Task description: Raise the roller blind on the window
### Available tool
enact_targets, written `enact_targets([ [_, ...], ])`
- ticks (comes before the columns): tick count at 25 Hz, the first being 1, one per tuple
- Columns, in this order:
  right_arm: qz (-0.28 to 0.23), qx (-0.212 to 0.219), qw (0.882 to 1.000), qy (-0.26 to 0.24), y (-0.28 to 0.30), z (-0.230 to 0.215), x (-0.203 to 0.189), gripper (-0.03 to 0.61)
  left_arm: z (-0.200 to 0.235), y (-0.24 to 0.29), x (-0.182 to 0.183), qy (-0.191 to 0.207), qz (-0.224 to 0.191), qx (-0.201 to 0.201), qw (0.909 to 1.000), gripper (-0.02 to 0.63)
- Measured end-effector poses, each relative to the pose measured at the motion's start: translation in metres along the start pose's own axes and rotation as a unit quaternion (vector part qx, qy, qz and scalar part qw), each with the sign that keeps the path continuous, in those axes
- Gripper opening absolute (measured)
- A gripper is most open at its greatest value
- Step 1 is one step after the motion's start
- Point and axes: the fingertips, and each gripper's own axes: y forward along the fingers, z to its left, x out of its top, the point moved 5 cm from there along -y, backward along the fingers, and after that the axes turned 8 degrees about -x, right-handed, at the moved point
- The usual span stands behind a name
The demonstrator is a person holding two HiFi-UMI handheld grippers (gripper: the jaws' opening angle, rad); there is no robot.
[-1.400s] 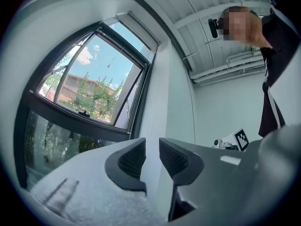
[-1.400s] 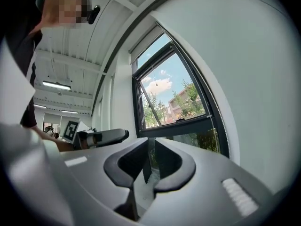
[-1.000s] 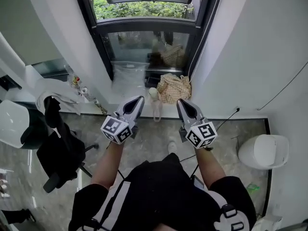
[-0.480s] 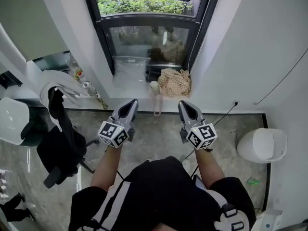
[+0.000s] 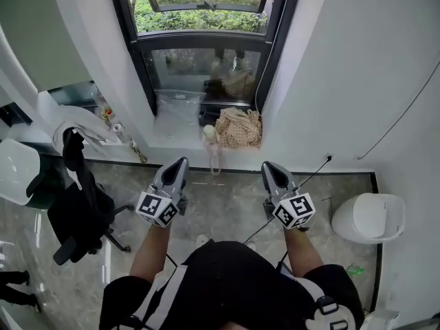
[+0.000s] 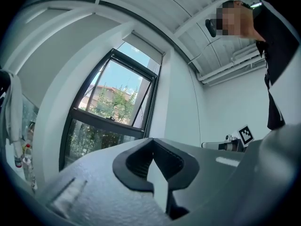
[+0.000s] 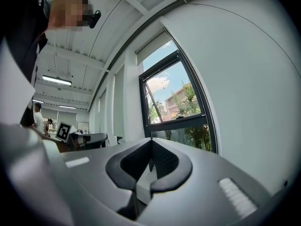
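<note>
Window (image 5: 199,20) beyond sill (image 5: 161,137); left gripper (image 5: 180,163), right gripper (image 5: 269,167) short of sill, fingers clenched.

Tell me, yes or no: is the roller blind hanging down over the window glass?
No, the roller blind sits rolled up at the top of the window, and the glass is uncovered.

1. Top (image 5: 227,280): black, short-sleeved, with a white stripe (image 5: 168,280) at the left shoulder and white print at the right.
2. Left gripper (image 5: 180,163): grey tapering shell; cube (image 5: 155,208) faced with black-and-white square markers.
3. Right gripper (image 5: 269,167): same grey shell, same marker cube (image 5: 294,210).
4. Fingers (image 6: 134,161): grey, lined with black ribbed pads.
5. Shell side: pale ribbed strip (image 7: 237,199) set in.
</note>
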Motion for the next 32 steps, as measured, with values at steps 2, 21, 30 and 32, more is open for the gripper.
enact_targets([
  [2, -0.002, -0.007, 1.000, 0.002, -0.008, -0.012, 0.001, 0.000, -0.008, 0.003, -0.005, 0.000, 0.002, 0.003, 1.0000, 0.000],
  [21, 0.001, -0.020, 0.999, 0.032, -0.023, -0.056, 0.000, 0.000, -0.030, 0.030, -0.027, -0.012, 0.006, 0.014, 0.9998, 0.002],
  [30, -0.006, -0.020, 0.999, 0.033, -0.021, -0.060, 0.003, 0.000, -0.027, 0.038, -0.024, -0.013, 0.001, 0.016, 0.9998, 0.002],
  [32, -0.007, -0.018, 0.999, 0.031, -0.019, -0.059, 0.005, 0.000, -0.026, 0.038, -0.019, -0.012, -0.005, 0.023, 0.9996, 0.002],
])
